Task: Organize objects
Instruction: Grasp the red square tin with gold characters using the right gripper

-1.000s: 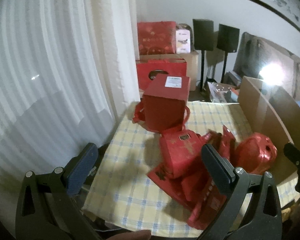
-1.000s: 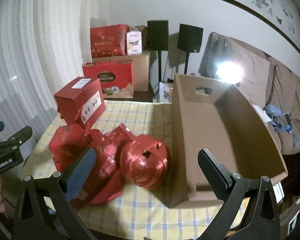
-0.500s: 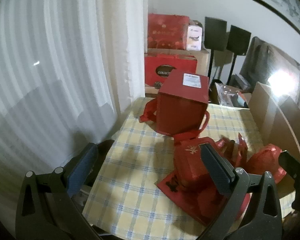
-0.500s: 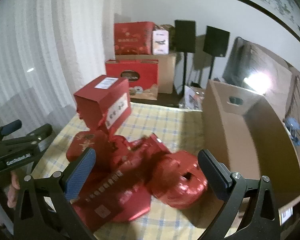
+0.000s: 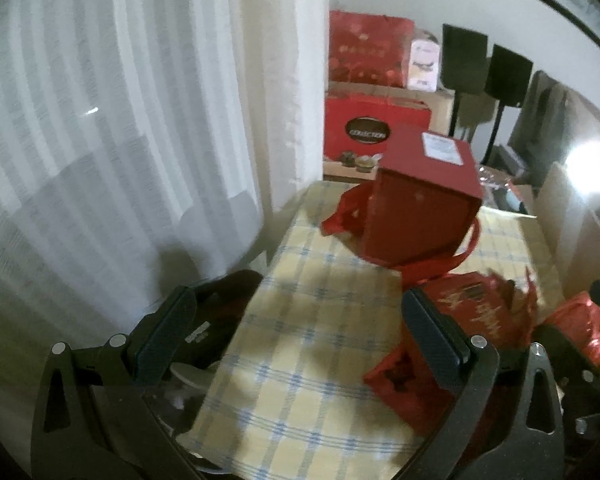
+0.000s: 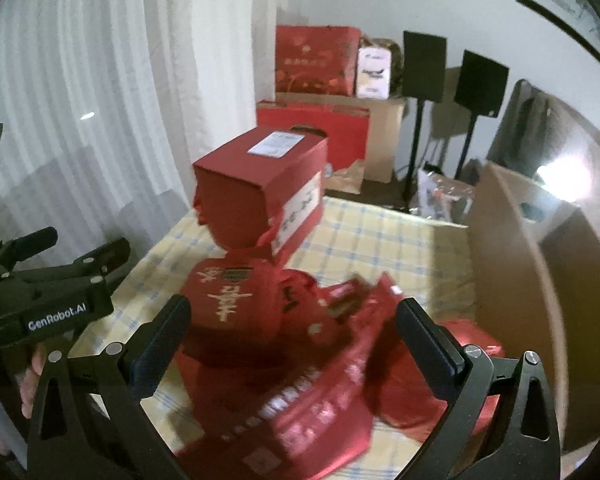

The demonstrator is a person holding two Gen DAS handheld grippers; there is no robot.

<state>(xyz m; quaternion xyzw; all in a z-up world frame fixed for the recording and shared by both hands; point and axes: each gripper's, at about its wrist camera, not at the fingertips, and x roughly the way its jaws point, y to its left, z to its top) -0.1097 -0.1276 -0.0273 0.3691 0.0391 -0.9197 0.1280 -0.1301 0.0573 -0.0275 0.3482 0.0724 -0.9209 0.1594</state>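
- Two grippers, both with jaws spread wide and holding nothing: left gripper (image 5: 300, 340) hanging over bare checked cloth at the near left of the tabletop (image 5: 300, 360), right gripper (image 6: 294, 342) poised just above the heap of red things
- Framed between the right jaws: a red pouch with gold characters (image 6: 236, 304), lying on top of crumpled red bags with white print (image 6: 300, 408), all loose on the cloth
- Further back, upright: a red box with a white label (image 6: 260, 188), touching the far edge of the heap
- To the right, beside the heap: an open cardboard box (image 6: 512, 264), seemingly the place for sorted items
- Step in hand, by the look of it: approach, nothing grasped yet
- Next move likely to call for lowering the right jaws around the pouch, closing on its soft body without snagging the bags beneath, then carrying it over the cardboard wall
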